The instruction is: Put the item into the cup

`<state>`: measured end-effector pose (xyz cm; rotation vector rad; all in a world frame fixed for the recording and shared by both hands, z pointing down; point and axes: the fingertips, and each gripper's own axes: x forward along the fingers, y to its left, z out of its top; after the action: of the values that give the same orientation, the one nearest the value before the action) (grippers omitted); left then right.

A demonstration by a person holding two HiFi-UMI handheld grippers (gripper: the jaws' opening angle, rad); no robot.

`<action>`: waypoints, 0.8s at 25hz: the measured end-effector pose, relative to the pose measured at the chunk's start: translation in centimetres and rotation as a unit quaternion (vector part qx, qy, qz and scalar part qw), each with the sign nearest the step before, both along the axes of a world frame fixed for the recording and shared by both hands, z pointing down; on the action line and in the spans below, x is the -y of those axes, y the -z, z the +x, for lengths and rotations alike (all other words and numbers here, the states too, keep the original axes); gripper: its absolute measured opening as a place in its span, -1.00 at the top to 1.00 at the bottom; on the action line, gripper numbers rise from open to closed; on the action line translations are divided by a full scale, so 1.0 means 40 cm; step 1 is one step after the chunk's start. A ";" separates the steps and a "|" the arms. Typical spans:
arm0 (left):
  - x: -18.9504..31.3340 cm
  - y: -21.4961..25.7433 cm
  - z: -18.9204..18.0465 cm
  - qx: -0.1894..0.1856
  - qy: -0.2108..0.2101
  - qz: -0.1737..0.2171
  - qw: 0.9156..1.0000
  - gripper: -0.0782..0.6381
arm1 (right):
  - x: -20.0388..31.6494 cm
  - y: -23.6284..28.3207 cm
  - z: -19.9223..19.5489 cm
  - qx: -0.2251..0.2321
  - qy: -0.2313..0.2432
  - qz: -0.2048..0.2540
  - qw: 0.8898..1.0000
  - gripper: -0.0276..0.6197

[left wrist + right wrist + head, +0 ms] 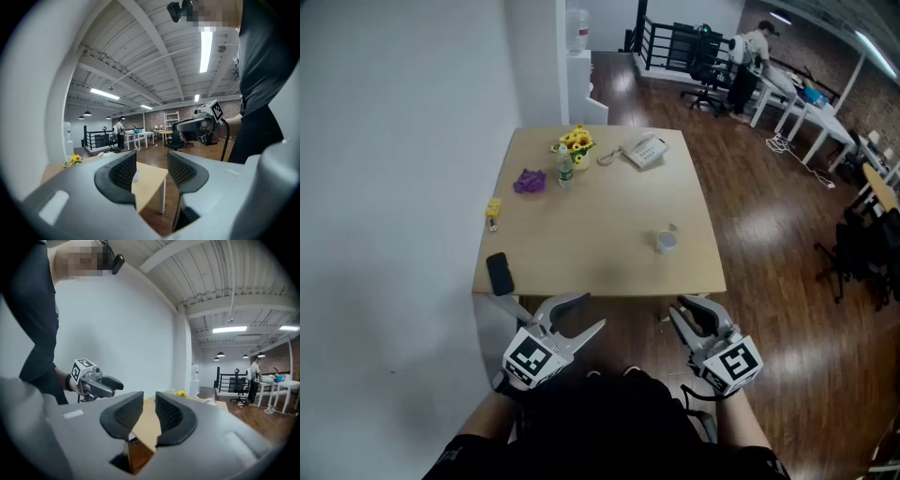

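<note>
A small white cup (666, 241) stands on the right part of the tan table (600, 262), with a tiny tan item (672, 227) just behind it. Both grippers hang in front of the person, short of the table's near edge and above the floor. My left gripper (586, 314) is open and holds nothing; in the left gripper view the gap between its jaws (152, 168) frames the distant cup (136, 176). My right gripper (684, 307) also stands open and empty, its jaws (149, 411) a little apart, aimed at the table corner.
On the table lie a black phone (499, 273), a yellow piece (493, 210), a purple lump (530, 181), a bottle (565, 171) by sunflowers (577, 142), and a desk telephone (644, 151). A white wall runs along the left. Desks, chairs and a person stand far back right.
</note>
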<state>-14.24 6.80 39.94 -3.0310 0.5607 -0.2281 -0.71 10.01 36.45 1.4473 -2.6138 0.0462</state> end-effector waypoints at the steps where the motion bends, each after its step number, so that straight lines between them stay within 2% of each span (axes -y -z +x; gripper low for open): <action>1: 0.009 -0.006 0.000 0.005 0.003 -0.002 1.000 0.22 | 0.010 -0.007 0.005 -0.004 -0.001 -0.002 1.000 0.63; 7: 0.057 -0.035 0.020 0.016 0.004 -0.013 1.000 0.15 | 0.080 -0.045 0.050 -0.047 -0.016 -0.009 0.999 0.58; 11: 0.100 -0.055 0.046 0.023 0.004 -0.022 0.999 0.12 | 0.141 -0.064 0.101 -0.058 -0.026 -0.014 0.998 0.57; 15: 0.169 -0.077 0.086 0.025 0.005 -0.042 0.999 0.11 | 0.232 -0.101 0.167 -0.074 -0.028 -0.028 0.996 0.57; 20: 0.256 -0.107 0.166 0.044 0.007 -0.044 0.998 0.08 | 0.364 -0.143 0.277 -0.093 -0.033 -0.043 0.994 0.57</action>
<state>-7.61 -3.43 44.24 -3.0827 0.5811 -0.3934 10.36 -4.56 42.17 1.4344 -2.3871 0.0298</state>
